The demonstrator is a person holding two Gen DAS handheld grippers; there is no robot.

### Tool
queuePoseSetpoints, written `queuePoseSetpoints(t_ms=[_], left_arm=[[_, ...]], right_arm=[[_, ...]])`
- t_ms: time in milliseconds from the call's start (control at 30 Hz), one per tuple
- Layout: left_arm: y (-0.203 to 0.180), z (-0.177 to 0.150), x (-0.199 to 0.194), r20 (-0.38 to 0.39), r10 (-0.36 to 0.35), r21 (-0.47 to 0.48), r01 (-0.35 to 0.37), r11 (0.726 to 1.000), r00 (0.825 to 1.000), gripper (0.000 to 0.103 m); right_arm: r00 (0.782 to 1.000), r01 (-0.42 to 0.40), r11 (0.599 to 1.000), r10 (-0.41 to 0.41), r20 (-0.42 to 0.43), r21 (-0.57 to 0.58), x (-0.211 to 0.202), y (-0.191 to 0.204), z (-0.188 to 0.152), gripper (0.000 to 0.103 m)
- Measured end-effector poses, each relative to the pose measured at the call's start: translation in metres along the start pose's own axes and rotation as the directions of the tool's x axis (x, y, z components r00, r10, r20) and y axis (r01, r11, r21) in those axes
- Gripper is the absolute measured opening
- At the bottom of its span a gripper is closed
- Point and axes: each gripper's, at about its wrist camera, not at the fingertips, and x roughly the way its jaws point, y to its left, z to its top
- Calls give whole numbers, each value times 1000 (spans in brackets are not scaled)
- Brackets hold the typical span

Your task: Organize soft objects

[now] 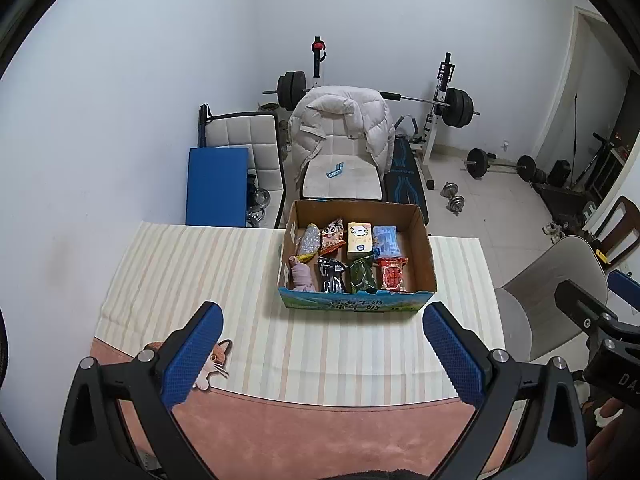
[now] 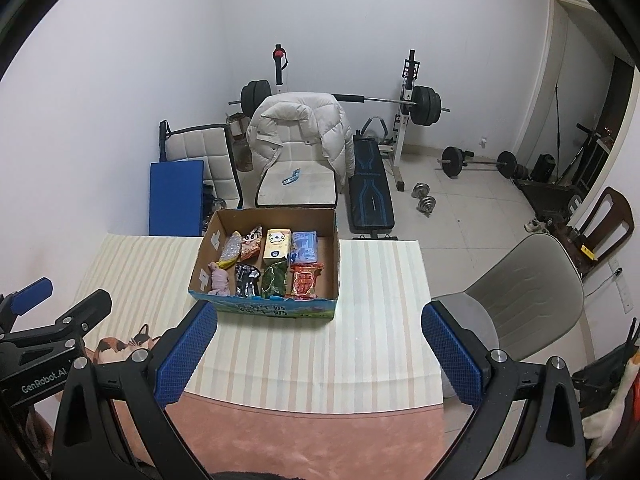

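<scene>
Both jaws are standing wide apart and gripping nothing: I am holding my left gripper (image 1: 322, 354) and my right gripper (image 2: 320, 354) above the near part of the table, over the striped cloth (image 1: 192, 280).

All the soft objects that I am seeing are lying inside the cardboard box (image 1: 426, 258), which is sitting at the far edge of the cloth, to the right of its middle. They are lined in two rows: in the far row a silver packet (image 1: 310, 240), a cartoon snack bag (image 1: 333, 235), a yellow pack (image 1: 359, 240) and a blue pack (image 1: 386, 242); in the near row a pink soft toy (image 1: 301, 276), a black packet (image 1: 331, 276), a green packet (image 1: 362, 276) and a red packet (image 1: 392, 274). No soft objects are lying on the cloth outside the box, so I am judging the task as nearly finished or finished.

Some things are staying unclear to me. The near wall of the box is hiding the lower ends of the near row. A cat picture (image 1: 214, 360) is partly covered by my left finger, and I cannot tell if it is a print or an object.
</scene>
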Motion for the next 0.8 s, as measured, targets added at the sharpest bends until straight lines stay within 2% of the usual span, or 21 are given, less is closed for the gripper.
queuePoseSetpoints(t_ms=[533,667,800], left_arm=[[-5,-2,-6,13,14,-13,-14,1000,1000,103],[-7,-2,-5,5,29,10,-29,1000,1000,103],[-7,-2,-6,1,16,8,-16,1000,1000,103]], right_arm=[[1000,-7,1000,7,-6,-4,0,-4,0,103],[1000,-2,1000,2,-7,-3,1,-4,1,103],[1000,4,1000,-4,-7,-5,3,-4,1,103]])
